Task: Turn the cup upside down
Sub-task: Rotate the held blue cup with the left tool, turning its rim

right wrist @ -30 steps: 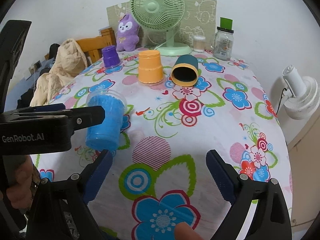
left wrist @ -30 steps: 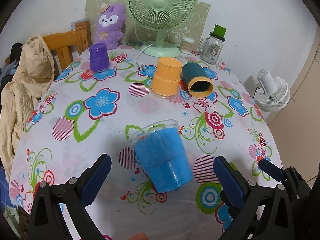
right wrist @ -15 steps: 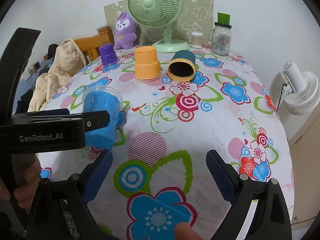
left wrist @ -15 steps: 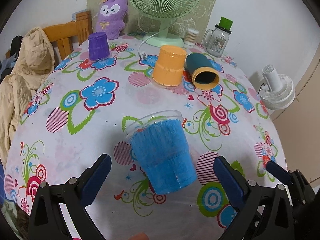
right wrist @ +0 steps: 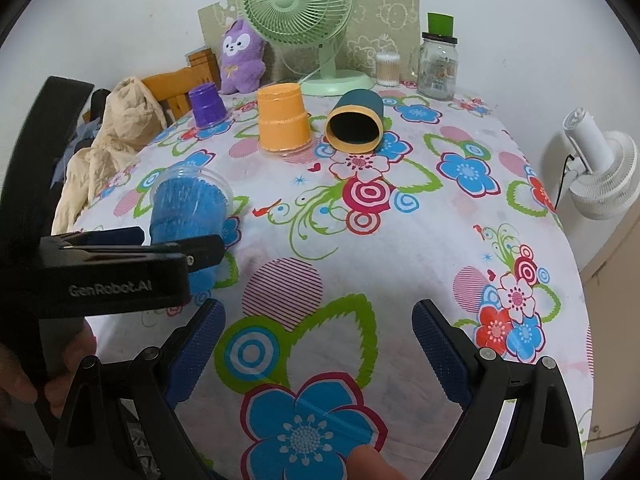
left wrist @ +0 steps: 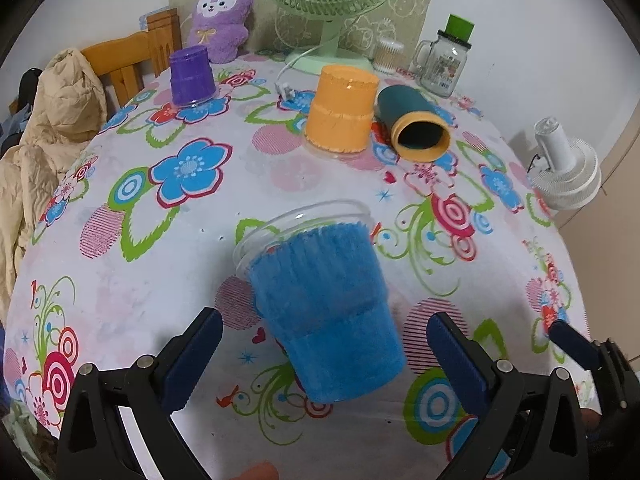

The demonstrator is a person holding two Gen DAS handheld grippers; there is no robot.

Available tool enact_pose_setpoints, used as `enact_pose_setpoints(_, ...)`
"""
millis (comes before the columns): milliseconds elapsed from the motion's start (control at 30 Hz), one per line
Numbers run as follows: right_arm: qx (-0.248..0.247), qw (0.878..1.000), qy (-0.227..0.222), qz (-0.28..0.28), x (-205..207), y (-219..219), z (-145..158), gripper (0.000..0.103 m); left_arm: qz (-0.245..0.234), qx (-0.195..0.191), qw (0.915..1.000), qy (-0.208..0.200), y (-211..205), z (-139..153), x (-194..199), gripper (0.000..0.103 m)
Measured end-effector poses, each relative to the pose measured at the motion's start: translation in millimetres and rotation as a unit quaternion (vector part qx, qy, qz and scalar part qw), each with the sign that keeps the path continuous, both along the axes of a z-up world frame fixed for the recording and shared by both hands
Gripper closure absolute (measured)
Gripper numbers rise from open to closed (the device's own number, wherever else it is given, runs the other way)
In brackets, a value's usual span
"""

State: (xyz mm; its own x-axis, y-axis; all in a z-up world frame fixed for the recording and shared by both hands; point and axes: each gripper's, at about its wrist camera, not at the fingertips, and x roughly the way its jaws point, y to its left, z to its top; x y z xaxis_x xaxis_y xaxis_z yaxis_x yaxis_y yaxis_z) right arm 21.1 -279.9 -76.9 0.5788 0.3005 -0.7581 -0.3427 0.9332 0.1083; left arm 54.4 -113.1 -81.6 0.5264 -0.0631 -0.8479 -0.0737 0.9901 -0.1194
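A blue cup [left wrist: 324, 304] with a clear rim lies on its side on the flowered tablecloth, mouth pointing away from me. My left gripper [left wrist: 324, 360] is open, its fingers on either side of the cup's base and apart from it. The blue cup also shows in the right wrist view [right wrist: 188, 216], partly hidden by the left gripper's body. My right gripper [right wrist: 320, 344] is open and empty over the table's near part. A dark green cup [left wrist: 412, 124] with an orange rim lies on its side further back. An orange cup [left wrist: 340, 114] and a purple cup [left wrist: 191, 76] stand upside down.
A green fan [left wrist: 332, 12], purple plush toy [left wrist: 222, 12], glass jar [left wrist: 446, 64] and cotton-swab pot [left wrist: 386, 54] stand at the table's far edge. A wooden chair with a beige jacket [left wrist: 44, 132] is at the left. A white fan [left wrist: 564, 172] stands beyond the right edge.
My left gripper has moved forward, so the blue cup sits further between its open fingers. The right gripper has barely moved.
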Motion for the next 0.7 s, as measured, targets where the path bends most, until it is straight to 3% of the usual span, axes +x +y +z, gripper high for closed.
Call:
enact_pose_setpoints(167,0.003,1.000,0.003,0.001,1.5,0.6,-1.4,0.007,-0.004,0.002,1.0000,0.000,0.0,-4.5,0.5,0.001)
enact_pose_setpoints(400,0.002,1.000,0.008,0.000,3.4,0.3,-4.3,0.007,-0.016,0.008,0.9998,0.012,-2.2,-10.1,3.1,0.024)
enact_pose_setpoints(700,-0.001,1.000,0.011,0.006,2.3,3.5,-6.8,0.007,-0.008,0.020,0.9997,0.013,3.1,-9.1,2.2,0.040)
